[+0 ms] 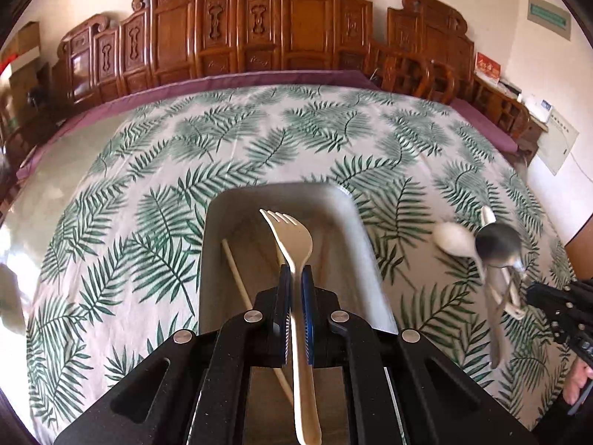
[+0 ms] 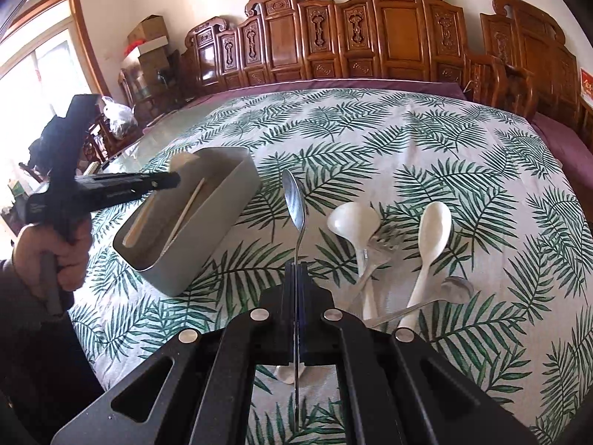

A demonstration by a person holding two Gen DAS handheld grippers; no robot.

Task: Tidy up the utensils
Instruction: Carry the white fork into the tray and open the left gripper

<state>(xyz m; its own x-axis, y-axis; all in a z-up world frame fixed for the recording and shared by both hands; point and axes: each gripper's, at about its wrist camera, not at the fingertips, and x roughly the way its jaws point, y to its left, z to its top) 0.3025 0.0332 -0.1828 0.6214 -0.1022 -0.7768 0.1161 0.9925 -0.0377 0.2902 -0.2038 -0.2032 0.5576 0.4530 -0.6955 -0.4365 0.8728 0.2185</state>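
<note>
Clearly the step in hand is dropping cutlery into the grey bin [image 1: 281, 200], and both tools arrive loaded. Nearest in the left wrist view, the left hand-held gripper [image 1: 295, 278] is clamped on the neck of a cream plastic fork [image 1: 287, 233], tines pointing toward twelve o'clock and hanging above the bin's open mouth. To finish well, I would lower the fork until its tines are inside the walls, line its handle up with the bin's long axis, and only then part the jaws, so it lies flat beside what is there instead of bouncing off the rim.

Similarly, the right hand-held gripper [image 2: 296, 270] is closed tight on the thin handle of a steel spoon [image 2: 293, 200], bowl up at twelve o'clock, over the leaf-print cloth [image 2: 426, 141] on the counter. It should wait at the bin's three o'clock side until the left tool is out of the way, since two tools over one narrow opening invites a clash.

Inside the bin lie pale chopsticks [image 1: 234, 270] along its length; I count at least two, though the fork and gripper hide part of the floor.

Farther out at two o'clock of the right gripper, still loose on the cloth, are a white ladle [image 2: 352, 218], a white spoon [image 2: 431, 230], a metal fork [image 2: 381, 252] and another steel spoon [image 2: 454, 291].
</note>
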